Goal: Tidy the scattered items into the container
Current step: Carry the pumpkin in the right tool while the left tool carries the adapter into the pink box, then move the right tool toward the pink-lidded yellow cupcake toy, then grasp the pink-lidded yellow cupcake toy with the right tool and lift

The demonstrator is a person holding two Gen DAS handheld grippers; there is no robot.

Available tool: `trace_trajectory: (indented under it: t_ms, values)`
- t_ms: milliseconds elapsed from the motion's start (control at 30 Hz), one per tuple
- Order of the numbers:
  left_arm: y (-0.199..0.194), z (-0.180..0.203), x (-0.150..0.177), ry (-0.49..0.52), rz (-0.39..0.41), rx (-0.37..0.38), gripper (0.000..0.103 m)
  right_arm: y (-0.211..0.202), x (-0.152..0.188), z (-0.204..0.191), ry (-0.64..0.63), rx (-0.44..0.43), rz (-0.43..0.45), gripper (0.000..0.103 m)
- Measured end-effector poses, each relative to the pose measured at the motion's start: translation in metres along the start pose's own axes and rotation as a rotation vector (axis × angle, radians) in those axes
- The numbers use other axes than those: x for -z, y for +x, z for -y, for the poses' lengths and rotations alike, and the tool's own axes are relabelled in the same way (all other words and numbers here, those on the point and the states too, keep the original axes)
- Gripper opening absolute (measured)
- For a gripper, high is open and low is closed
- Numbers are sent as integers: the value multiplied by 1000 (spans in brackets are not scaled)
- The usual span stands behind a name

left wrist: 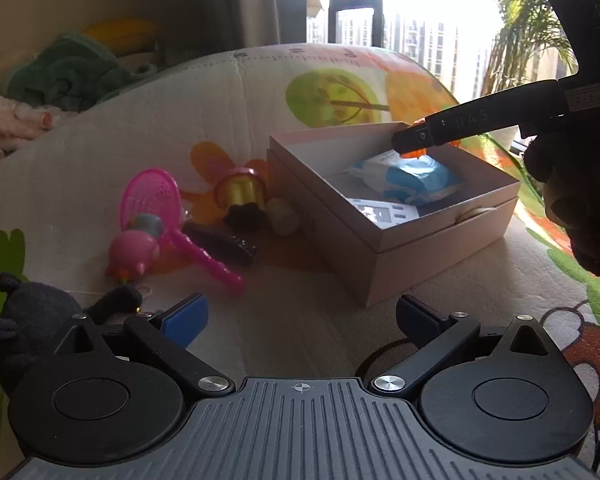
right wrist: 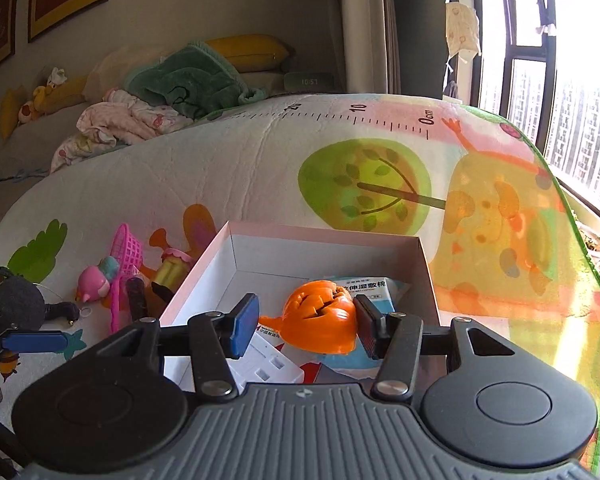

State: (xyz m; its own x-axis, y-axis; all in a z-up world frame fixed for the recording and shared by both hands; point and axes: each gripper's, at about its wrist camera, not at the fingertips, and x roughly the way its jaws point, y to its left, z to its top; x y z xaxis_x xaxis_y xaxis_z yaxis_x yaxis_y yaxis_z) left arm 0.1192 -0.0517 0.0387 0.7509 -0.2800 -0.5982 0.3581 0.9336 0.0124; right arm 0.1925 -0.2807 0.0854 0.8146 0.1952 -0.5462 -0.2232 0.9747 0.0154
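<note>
Carrying: the right gripper hangs over the open box, its pads clamped on an orange pumpkin toy.
Step in hand: delivery of the pumpkin toy; it appears to be above the box's interior, at about 6 o'clock of the opening, not yet set down.
Already inside: a blue-and-white wipes pack and a white printed card lie on the box floor.
Left gripper: jaws spread wide with nothing between them, low over the play mat.
Still scattered: at 9 o'clock of the box sit a pink strainer, a pink bird toy, a yellow stamp toy and a dark plush.
Next move, by judgement: part the right jaws to drop the pumpkin toy, while the left gripper closes on a nearby toy.
</note>
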Motion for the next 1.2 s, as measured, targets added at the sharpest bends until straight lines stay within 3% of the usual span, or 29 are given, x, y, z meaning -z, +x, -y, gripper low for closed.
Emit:
trace_trajectory:
  t_ms: [233,467,567,667,867,967,1100,1200]
  values:
    - [-33,-46,39,-133,-9,-81,103,28,-13,-34,-69,17,-55,61]
    - [-40,-67,57,-272,35,-32,103,28,-42,-93,-175,-37,-47,60]
    - [-42,-72,61,-309,55,-15,103,48,-49,-122,-226,-45,-84,60]
    - [-49,-72,63,-314,92,-38,103,85,-51,-148,-293,8,-132,59]
    - [-49,-76,63,-330,99,-11,103,133,-51,-166,-321,60,-263,54]
    - [-49,-76,63,-333,101,-10,103,132,-49,-170,-350,77,-282,41]
    - [-49,-77,63,-337,100,-16,103,109,-43,-170,-368,69,-259,33]
    - [-49,-77,64,-342,105,-21,103,78,-38,-167,-358,38,-223,33]
